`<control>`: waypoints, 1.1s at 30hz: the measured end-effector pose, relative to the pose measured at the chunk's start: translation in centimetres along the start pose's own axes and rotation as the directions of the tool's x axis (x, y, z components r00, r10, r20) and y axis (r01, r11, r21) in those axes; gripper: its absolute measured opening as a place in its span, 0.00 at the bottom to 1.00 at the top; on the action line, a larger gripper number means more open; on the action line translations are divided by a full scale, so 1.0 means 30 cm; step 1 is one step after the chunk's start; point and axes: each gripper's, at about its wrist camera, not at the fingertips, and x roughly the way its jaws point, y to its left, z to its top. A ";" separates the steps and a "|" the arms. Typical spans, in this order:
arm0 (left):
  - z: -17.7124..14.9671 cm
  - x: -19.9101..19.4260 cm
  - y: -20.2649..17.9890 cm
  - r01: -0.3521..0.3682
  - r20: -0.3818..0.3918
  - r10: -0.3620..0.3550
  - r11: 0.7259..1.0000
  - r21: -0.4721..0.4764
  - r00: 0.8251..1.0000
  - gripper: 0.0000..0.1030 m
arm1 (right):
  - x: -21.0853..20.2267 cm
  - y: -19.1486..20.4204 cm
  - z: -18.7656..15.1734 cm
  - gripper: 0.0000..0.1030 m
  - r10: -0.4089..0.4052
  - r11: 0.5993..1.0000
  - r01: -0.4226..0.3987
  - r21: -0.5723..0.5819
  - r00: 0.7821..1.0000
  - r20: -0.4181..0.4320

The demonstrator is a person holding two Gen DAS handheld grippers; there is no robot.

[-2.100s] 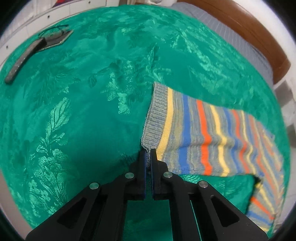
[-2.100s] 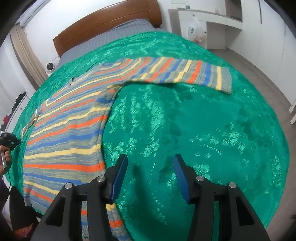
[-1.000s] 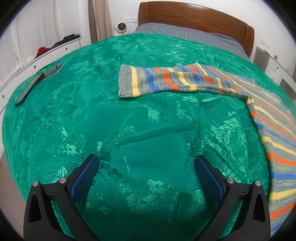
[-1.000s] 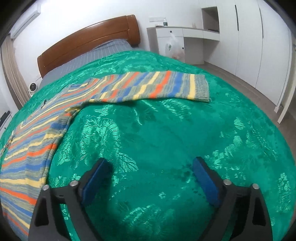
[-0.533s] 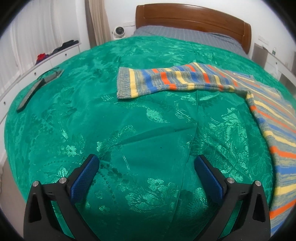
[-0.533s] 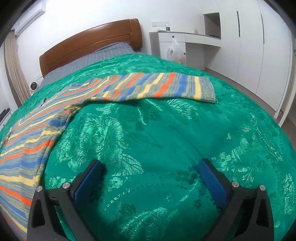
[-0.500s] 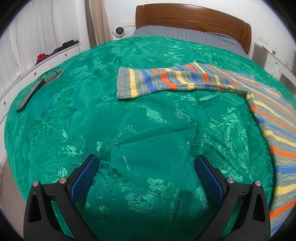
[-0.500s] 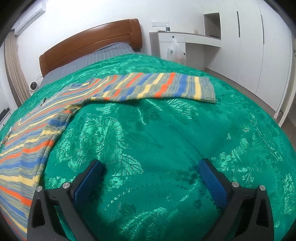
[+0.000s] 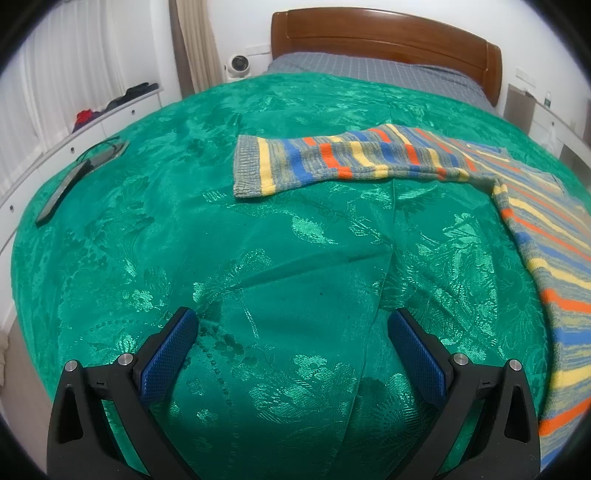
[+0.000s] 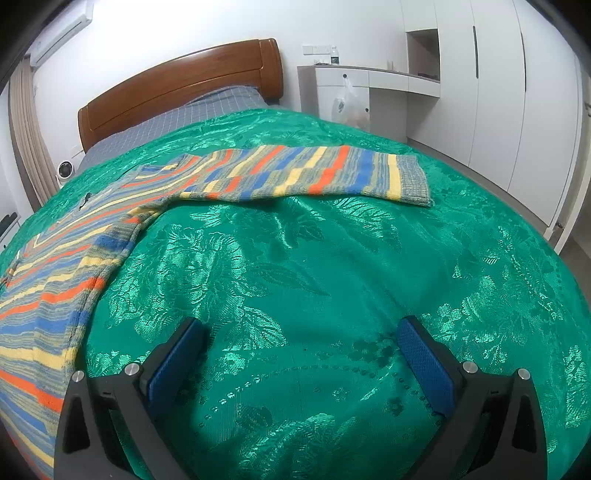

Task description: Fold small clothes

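Note:
A striped knit sweater (image 9: 546, 236) in grey, blue, orange and yellow lies flat on a green bedspread (image 9: 258, 258). One sleeve (image 9: 332, 162) stretches left across the left wrist view, cuff at its left end. The other sleeve (image 10: 314, 173) stretches right in the right wrist view, the body (image 10: 55, 280) running down the left edge. My left gripper (image 9: 291, 332) is open over bare bedspread, well short of the sleeve. My right gripper (image 10: 301, 339) is open too, over bare bedspread, with nothing between its fingers.
A dark flat device with a cable (image 9: 74, 173) lies on the bedspread's left side. A wooden headboard (image 9: 384, 33) and grey sheet (image 9: 369, 70) are at the far end. White drawers (image 9: 92, 122) flank the left, wardrobes (image 10: 498, 92) and a desk the right.
The left gripper let go of the sleeve cuff, opened wide and drew back from it. The right gripper opened wider and also pulled back. Over the last half second little moved.

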 end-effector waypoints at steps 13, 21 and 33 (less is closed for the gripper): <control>-0.002 -0.002 0.000 -0.008 0.006 0.008 1.000 -0.001 1.000 1.00 | -0.001 0.000 -0.002 1.00 -0.004 1.000 0.004 -0.002 1.000 0.005; -0.002 -0.001 0.000 -0.008 0.006 0.008 1.000 -0.001 1.000 1.00 | 0.000 0.000 -0.002 1.00 -0.004 1.000 0.004 -0.003 1.000 0.005; -0.006 -0.008 -0.005 -0.016 0.018 0.016 1.000 -0.002 1.000 1.00 | -0.128 -0.255 0.281 0.99 0.235 0.950 -0.238 0.204 0.971 0.041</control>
